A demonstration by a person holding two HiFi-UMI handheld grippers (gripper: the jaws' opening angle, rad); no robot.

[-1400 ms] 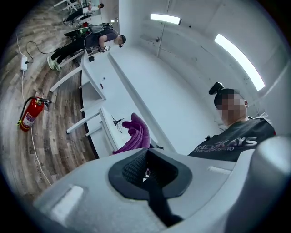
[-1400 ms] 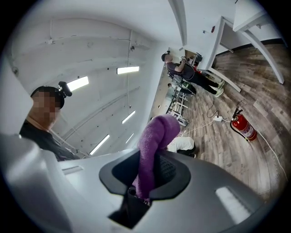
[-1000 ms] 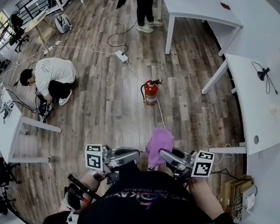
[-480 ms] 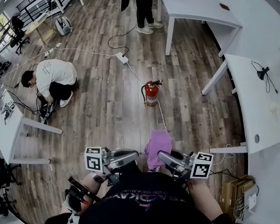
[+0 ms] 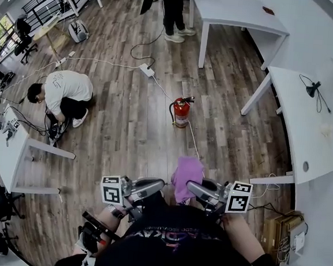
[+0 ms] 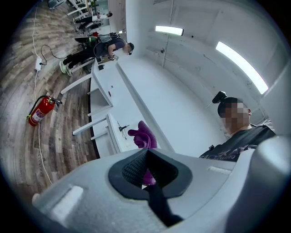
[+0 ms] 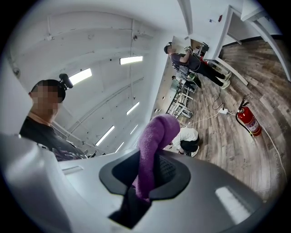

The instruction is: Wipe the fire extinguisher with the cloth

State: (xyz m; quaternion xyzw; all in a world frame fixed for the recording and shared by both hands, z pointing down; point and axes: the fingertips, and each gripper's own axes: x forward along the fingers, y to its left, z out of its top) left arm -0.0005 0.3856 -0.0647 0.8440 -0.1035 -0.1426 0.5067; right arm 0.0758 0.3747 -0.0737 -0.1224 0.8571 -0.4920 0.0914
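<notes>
The right gripper [image 5: 192, 185] is clamped on the purple cloth [image 5: 187, 171], which stands up between its pads. The left gripper [image 5: 162, 184], just left of it, has its jaws fully together with nothing between them. The red fire extinguisher [image 5: 181, 112] stands upright on the wooden floor [image 5: 126, 126], farther out and well apart from both grippers.

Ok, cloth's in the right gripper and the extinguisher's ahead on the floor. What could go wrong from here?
A white cable lies on the floor beside the fire extinguisher; a foot may catch it on the way. It stands free and upright, so wiping without the left gripper steadying it could tip it.
</notes>
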